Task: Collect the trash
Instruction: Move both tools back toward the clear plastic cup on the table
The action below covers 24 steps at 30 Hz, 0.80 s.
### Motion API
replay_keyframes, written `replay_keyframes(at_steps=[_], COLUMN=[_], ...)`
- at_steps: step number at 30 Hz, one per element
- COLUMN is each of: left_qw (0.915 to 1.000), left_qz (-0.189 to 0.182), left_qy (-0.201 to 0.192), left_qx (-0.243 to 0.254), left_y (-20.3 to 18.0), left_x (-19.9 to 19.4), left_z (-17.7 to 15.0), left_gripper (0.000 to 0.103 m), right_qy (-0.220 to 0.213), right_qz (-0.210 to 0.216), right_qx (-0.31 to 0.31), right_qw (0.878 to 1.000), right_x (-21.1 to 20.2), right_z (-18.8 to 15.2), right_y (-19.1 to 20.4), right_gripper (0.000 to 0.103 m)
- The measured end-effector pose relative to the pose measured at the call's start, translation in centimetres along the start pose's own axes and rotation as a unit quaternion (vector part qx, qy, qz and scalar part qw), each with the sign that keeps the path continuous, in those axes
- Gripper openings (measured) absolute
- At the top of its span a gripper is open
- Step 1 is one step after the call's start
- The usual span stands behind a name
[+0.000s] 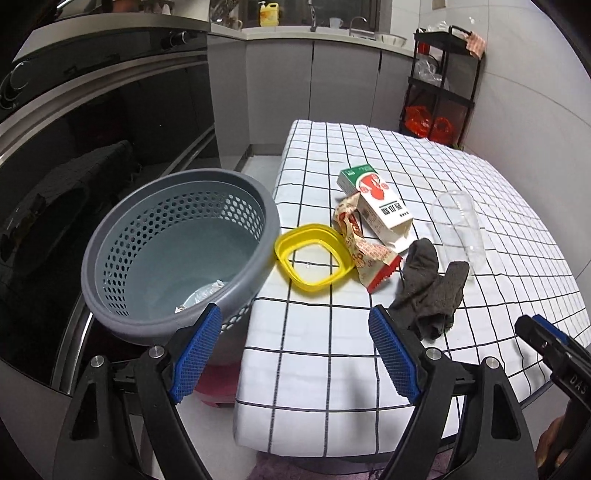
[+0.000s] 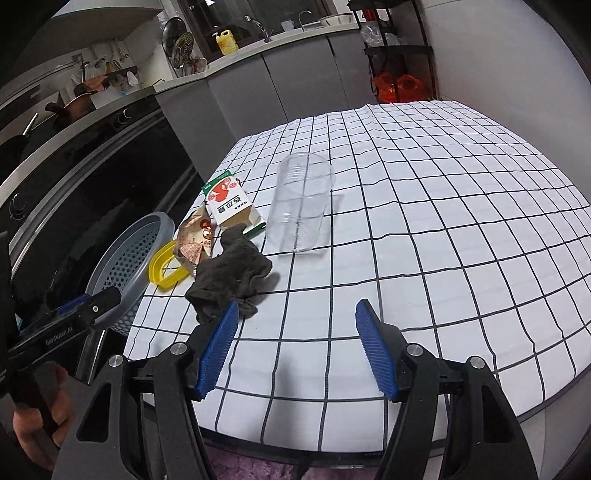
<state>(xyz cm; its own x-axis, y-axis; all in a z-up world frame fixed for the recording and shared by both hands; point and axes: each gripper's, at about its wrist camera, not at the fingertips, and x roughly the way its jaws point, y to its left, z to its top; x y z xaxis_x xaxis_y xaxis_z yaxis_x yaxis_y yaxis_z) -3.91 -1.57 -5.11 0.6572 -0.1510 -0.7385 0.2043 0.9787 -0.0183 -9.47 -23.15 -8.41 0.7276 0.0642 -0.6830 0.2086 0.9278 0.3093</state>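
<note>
A grey perforated basket [image 1: 110, 236] [image 2: 122, 254] stands off the table's left edge with crumpled foil [image 1: 201, 297] inside. On the checked tablecloth [image 1: 332, 369] [image 2: 443, 258] lie a yellow ring lid [image 1: 284, 242] [image 2: 157, 264], a snack wrapper [image 1: 364, 251] [image 2: 194, 245], a milk carton [image 1: 380, 203] [image 2: 231, 201], a dark cloth [image 1: 428, 295] [image 2: 229, 277] and a clear plastic cup [image 1: 458, 225] [image 2: 299, 203] on its side. My left gripper [image 1: 295, 354] is open and empty by the basket's near rim. My right gripper [image 2: 295, 350] is open and empty just before the cloth.
A dark oven front [image 1: 92, 147] runs along the left. Grey cabinets and a counter with a yellow bottle [image 1: 269, 14] are behind. A black rack [image 1: 439, 85] with red bags stands at the far right. The right gripper's tip [image 1: 546, 343] shows in the left wrist view.
</note>
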Motion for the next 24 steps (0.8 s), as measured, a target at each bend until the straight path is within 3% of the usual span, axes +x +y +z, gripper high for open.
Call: replay_keyframes(at_steps=[24], left_qw=[0.9998], left_qz=[-0.007], left_qy=[0.007], left_qx=[0.014], left_y=[-2.8], left_x=[2.7], left_z=[1.0], left_gripper=[0.082], right_qy=[-0.005], right_qz=[-0.007], right_qx=[0.000], right_qw=[1.000], right_x=[5.7], right_z=[6.1], right_y=[0.6], right_gripper=[0.067])
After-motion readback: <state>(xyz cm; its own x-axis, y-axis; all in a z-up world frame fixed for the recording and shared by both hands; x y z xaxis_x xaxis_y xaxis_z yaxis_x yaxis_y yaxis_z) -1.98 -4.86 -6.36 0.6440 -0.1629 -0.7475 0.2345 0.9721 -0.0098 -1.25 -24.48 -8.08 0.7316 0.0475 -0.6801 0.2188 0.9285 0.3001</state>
